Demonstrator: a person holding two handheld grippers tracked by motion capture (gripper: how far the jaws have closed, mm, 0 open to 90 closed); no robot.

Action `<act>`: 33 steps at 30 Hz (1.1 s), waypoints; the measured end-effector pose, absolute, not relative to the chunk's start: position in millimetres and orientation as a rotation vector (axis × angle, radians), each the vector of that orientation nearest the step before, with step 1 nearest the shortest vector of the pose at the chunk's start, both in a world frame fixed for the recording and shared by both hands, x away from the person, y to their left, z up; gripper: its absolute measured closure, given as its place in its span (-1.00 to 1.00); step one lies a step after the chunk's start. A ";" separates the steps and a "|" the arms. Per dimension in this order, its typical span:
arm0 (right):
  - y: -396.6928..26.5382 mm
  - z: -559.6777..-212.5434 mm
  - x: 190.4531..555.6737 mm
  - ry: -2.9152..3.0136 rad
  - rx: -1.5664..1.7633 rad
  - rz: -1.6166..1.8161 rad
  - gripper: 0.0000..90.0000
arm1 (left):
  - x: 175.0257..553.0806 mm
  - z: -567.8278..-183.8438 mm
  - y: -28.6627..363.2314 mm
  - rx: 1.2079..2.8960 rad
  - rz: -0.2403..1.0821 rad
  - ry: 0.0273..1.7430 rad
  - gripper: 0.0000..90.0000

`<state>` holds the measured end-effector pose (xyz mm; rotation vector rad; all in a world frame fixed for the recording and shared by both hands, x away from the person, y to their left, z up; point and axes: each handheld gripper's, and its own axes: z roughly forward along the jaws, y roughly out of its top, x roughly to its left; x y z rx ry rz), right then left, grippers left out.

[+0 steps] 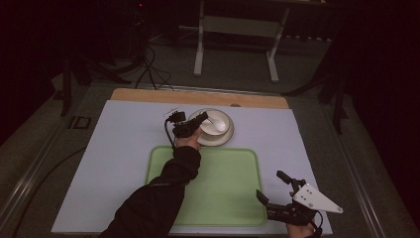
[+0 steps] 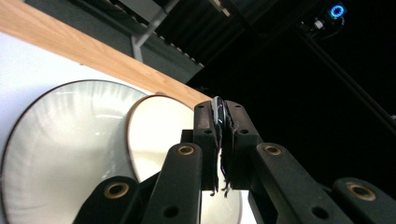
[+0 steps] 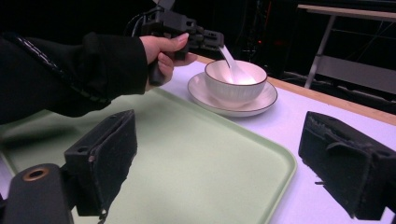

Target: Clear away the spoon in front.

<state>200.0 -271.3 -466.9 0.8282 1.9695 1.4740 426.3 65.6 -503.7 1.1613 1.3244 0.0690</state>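
The left gripper grasps a white spoon standing in the bowl on its saucer, while the right gripper gapes released over the green tray.

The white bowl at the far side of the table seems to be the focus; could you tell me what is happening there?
A person's left gripper is shut on the handle of a white spoon whose end sits inside the white bowl. The bowl stands on a saucer on the table, just beyond the green tray. The right gripper hangs open near the tray's near right corner, holding nothing.
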 end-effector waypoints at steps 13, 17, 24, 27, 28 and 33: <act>-271.1 -467.0 200.2 1.968 0.831 1.476 -0.75 | 423.6 -473.0 73.9 1.216 0.080 1.268 0.88; -270.6 -466.5 200.0 1.964 0.826 1.479 -0.75 | 420.5 -464.6 75.4 1.230 0.079 1.250 0.88; -271.6 -465.6 199.2 1.953 0.829 1.482 -0.75 | 414.1 -451.0 77.4 1.285 0.052 1.199 0.88; -270.9 -465.8 199.2 1.958 0.829 1.479 -0.75 | 411.7 -444.7 78.8 1.305 0.049 1.191 0.88; -270.7 -465.9 199.3 1.959 0.827 1.479 -0.75 | 410.3 -442.2 79.6 1.311 0.054 1.186 0.88; -270.5 -466.1 199.5 1.960 0.828 1.477 -0.75 | 404.1 -430.1 85.4 1.330 0.060 1.156 0.88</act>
